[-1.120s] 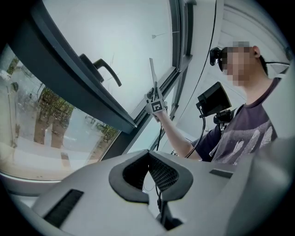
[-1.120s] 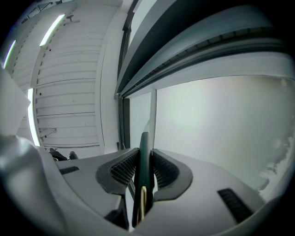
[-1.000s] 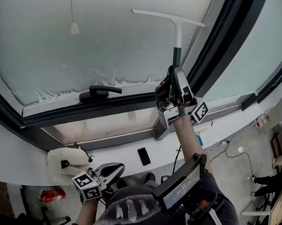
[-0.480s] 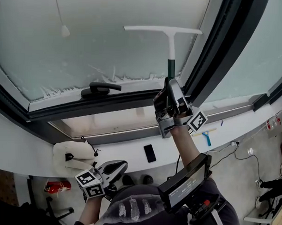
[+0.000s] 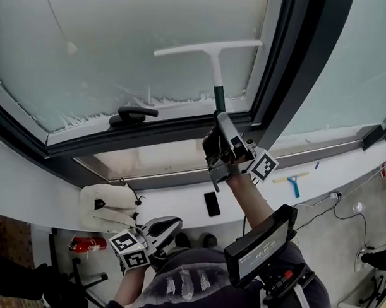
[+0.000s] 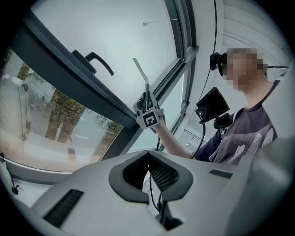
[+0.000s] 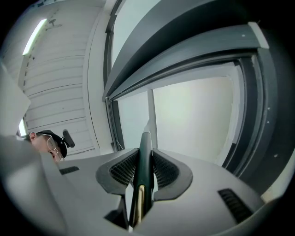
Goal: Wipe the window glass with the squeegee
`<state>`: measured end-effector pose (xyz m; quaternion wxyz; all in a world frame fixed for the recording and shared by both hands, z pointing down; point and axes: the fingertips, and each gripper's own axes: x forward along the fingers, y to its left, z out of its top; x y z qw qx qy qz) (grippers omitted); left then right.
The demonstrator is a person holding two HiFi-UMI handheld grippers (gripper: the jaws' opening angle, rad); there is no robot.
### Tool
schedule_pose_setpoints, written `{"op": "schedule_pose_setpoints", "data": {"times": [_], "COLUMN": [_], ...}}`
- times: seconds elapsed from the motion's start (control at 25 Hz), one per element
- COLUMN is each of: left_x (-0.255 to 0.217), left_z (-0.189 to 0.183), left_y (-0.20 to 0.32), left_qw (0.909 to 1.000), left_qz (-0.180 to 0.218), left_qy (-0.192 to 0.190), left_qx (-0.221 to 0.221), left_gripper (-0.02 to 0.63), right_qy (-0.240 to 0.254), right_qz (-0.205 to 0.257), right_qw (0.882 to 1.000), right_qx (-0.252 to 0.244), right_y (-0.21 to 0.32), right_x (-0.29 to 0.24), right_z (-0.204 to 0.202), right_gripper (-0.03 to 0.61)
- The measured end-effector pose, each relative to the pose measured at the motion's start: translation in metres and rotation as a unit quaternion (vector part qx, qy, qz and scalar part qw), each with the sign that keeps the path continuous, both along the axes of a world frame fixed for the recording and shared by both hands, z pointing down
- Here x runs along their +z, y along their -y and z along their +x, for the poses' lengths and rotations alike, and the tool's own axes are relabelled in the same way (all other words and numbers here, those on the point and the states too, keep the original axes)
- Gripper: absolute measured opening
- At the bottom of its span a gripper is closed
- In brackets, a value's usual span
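Right gripper (image 5: 218, 119): held high, up by the window; jaws clenched tight on the dark green handle of the squeegee (image 5: 215, 72).
Squeegee: stood up out of the right gripper, with the white stem going up and the long white blade across the top, a bit tilted; blade against the window glass (image 5: 121, 40), near the glass's right side, above the window handle (image 5: 132, 114).
Right gripper view: green handle pinched between the two pads (image 7: 123, 171), running straight out past the tips.
Left gripper (image 5: 170, 224): held low, close to the body, far from the window; jaws shut together at the tips, with nothing between them.
Window glass: pale and cloudy, with a rough white edge of frost or foam (image 5: 141, 99) along the bottom; could not tell which.
Window handle: black, lying sideways on the lower frame, left of the right gripper.
Sill (image 5: 178, 203): white, below the window; dark phone (image 5: 211, 203) flat on it, a white lumpy thing (image 5: 103, 204) off to the left, a small blue tool (image 5: 295, 183) off to the right.
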<state>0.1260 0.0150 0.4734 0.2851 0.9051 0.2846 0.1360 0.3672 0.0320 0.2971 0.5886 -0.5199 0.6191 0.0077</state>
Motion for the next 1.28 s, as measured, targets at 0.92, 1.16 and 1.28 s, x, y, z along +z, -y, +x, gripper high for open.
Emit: {"op": "schedule_pose_setpoints", "data": {"times": [0.92,1.16,1.28], "left_x": [0.008,-0.006,-0.017], "left_z": [-0.016,-0.031,-0.048], "left_y": [0.003,0.055,0.099], "left_qw": [0.9995,0.9992,0.9981], "left_qz": [0.011,0.001,0.007], "left_qy": [-0.001,-0.041,-0.060], "left_qx": [-0.029,0.002,0.010], "left_gripper": [0.006,0.006,0.006], "right_qy": [-0.057,-0.126,-0.126], "right_qz": [-0.020,0.009,0.035], "right_qw": [0.998,0.992,0.991], "right_qx": [0.002,0.011,0.005], "right_y": [-0.014,0.022,0.063], "right_x": [-0.008,-0.067,-0.095], "right_z": [-0.029,-0.074,-0.089], "right_gripper": [0.092,0.092,0.092]}}
